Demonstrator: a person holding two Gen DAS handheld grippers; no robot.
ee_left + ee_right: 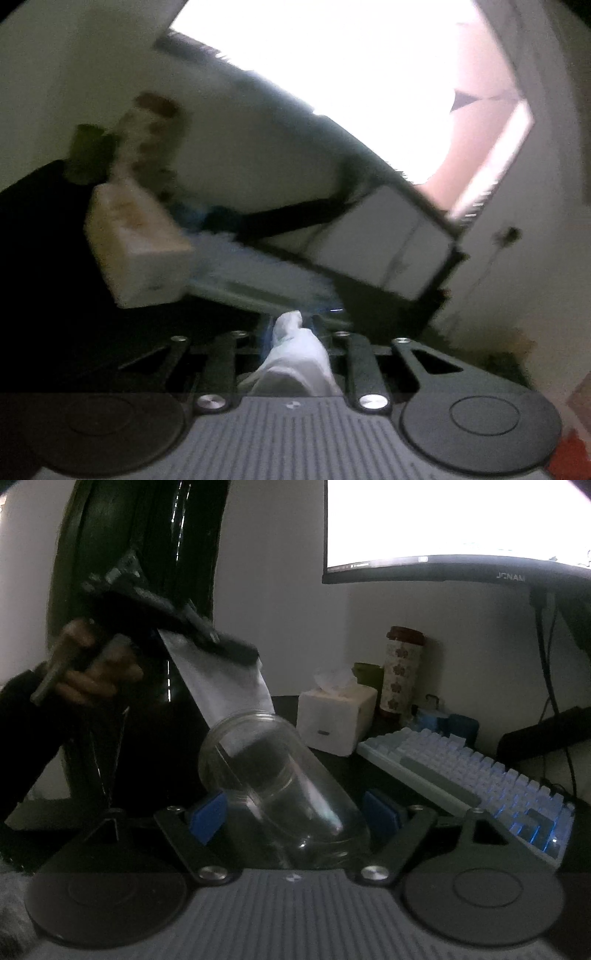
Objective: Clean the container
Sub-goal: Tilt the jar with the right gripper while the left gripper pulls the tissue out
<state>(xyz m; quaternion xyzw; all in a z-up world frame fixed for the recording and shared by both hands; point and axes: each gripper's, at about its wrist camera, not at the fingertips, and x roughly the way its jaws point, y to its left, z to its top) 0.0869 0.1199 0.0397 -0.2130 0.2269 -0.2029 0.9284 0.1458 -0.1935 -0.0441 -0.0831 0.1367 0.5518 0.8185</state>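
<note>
White tissue (295,354), pinched in left gripper (291,325); jaws narrow, closed on it. Left wrist view, blurred and tilted:
- tissue bunches back btwn the linkage arms toward the camera, tip pokes fwd past the pads.
- ahead-left of gripper: tissue box (136,243), patterned tumbler (151,129) behind it.
- ahead, just beyond the tips: keyboard (266,273); bright monitor (332,74) above.
- container not in this view.

Right wrist view:
- clear plastic jar (273,782), lying tilted btwn the blue pads of right gripper (295,812); jaws wide, clamped on the jar's lower body. Mouth points up-left, away from gripper.
- tissue sheet hangs from left gripper, up-left of jar mouth; its lower edge sits at or just inside the rim, cannot tell which.
- person's hand (88,664) on left gripper handle, far left.
- ahead-right: tissue box, tumbler, keyboard w/ blue backlight, all on dark bench (332,755); monitor top right.

Status (judged): jar held, wiper fetched, both brought together = setup done. Inside looks clear, no obvious dirt visible, but glare hides much. Left: push tissue in, wipe wall + bottom, pull out, set jar down.
</note>
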